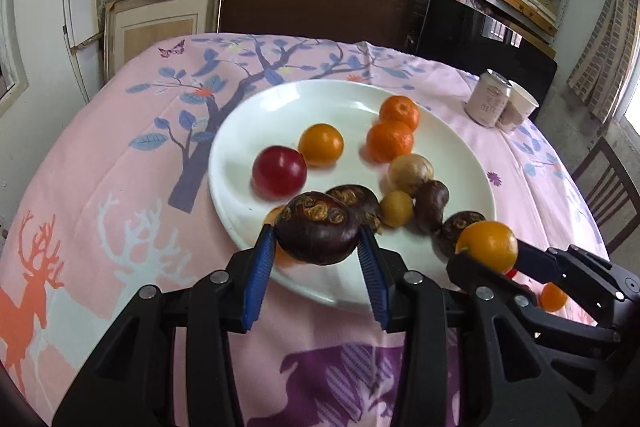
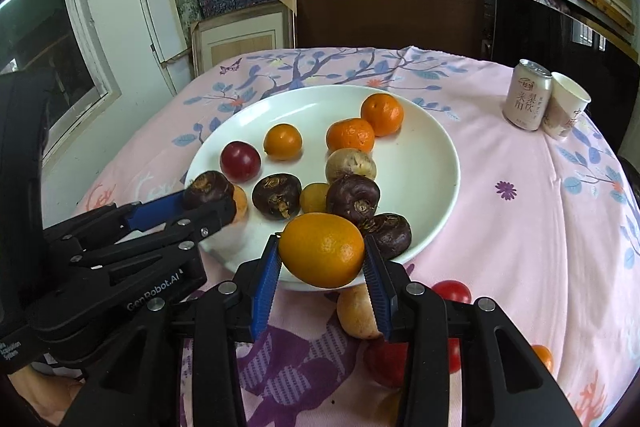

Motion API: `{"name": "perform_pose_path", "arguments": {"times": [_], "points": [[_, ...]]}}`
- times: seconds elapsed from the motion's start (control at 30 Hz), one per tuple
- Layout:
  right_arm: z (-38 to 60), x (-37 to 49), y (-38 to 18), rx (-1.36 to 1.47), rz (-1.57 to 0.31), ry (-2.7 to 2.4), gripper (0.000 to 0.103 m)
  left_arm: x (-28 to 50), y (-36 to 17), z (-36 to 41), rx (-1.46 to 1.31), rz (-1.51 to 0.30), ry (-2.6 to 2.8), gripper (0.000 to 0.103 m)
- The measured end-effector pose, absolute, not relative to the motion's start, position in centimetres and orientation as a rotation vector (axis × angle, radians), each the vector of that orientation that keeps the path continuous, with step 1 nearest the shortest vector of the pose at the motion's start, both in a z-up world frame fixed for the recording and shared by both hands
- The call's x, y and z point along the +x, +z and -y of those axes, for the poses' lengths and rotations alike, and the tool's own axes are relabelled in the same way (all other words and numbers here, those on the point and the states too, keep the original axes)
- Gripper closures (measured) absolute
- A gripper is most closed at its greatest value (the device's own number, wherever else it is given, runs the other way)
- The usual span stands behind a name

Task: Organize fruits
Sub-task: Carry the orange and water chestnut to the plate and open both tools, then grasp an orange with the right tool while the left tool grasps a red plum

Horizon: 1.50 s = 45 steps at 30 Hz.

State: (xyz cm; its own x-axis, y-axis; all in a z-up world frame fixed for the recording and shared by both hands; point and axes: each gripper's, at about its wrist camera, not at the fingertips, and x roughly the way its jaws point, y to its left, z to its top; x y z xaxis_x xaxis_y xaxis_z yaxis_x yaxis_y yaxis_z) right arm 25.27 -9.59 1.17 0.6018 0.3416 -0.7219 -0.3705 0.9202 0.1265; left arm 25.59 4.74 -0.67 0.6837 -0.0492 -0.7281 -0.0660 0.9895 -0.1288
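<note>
A white plate (image 1: pixel 248 131) (image 2: pixel 432 155) on the pink tablecloth holds two tangerines (image 1: pixel 390 141), a small orange fruit (image 1: pixel 321 144), a red fruit (image 1: pixel 279 171), a pale longan-like fruit (image 1: pixel 410 169) and several dark water chestnuts (image 2: pixel 352 198). My left gripper (image 1: pixel 318 249) (image 2: pixel 208 201) is shut on a dark water chestnut (image 1: pixel 318 233) over the plate's near rim. My right gripper (image 2: pixel 322 261) (image 1: pixel 488 251) is shut on a yellow-orange fruit (image 2: pixel 322 249) just above the plate's near edge.
A drink can (image 2: pixel 527 95) and a paper cup (image 2: pixel 568 107) stand at the table's far right. Loose fruits lie on the cloth below the right gripper: a tan one (image 2: pixel 356 313), red ones (image 2: pixel 452 291) and a small orange one (image 2: pixel 544 357). Shelves and chairs stand behind the table.
</note>
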Motion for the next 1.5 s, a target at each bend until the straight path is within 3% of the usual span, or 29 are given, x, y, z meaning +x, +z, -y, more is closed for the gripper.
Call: {"name": "perform_pose_path", "arguments": {"times": [0.2, 0.37, 0.73, 0.97, 1.3, 1.33, 1.4, 1.5], "points": [[9.5, 25.6, 1.1, -0.035, -0.819, 0.396, 0.057, 25.9, -1.1, -5.8, -0.192, -0.805, 0.006, 0.052], [10.5, 24.9, 2.0, -0.026, -0.79, 0.4, 0.044, 25.4, -0.6, -6.1, -0.203, -0.767, 0.009, 0.028], [15.8, 20.1, 2.2, 0.047, -0.778, 0.378, 0.044, 22.9, 0.7, -2.9, -0.157, -0.72, -0.045, 0.026], [19.0, 18.5, 0.8, 0.082, -0.795, 0.315, 0.044, 21.2, 0.8, -0.3, -0.113, -0.736, -0.091, 0.014], [17.9, 18.4, -2.6, 0.022, -0.913, 0.336, 0.044, 20.5, -0.8, 0.6, -0.125, -0.806, -0.12, 0.013], [17.6, 18.5, -2.8, 0.02, -0.916, 0.345, 0.045, 20.5, -0.8, 0.6, -0.127, -0.808, -0.121, 0.013], [17.3, 18.9, -3.6, 0.019, -0.944, 0.35, 0.066, 20.6, -1.0, 0.5, -0.131, -0.817, -0.126, 0.013], [17.8, 18.8, -3.4, 0.045, -0.928, 0.345, 0.067, 20.9, -1.3, 0.5, -0.143, -0.836, -0.138, 0.013]]}}
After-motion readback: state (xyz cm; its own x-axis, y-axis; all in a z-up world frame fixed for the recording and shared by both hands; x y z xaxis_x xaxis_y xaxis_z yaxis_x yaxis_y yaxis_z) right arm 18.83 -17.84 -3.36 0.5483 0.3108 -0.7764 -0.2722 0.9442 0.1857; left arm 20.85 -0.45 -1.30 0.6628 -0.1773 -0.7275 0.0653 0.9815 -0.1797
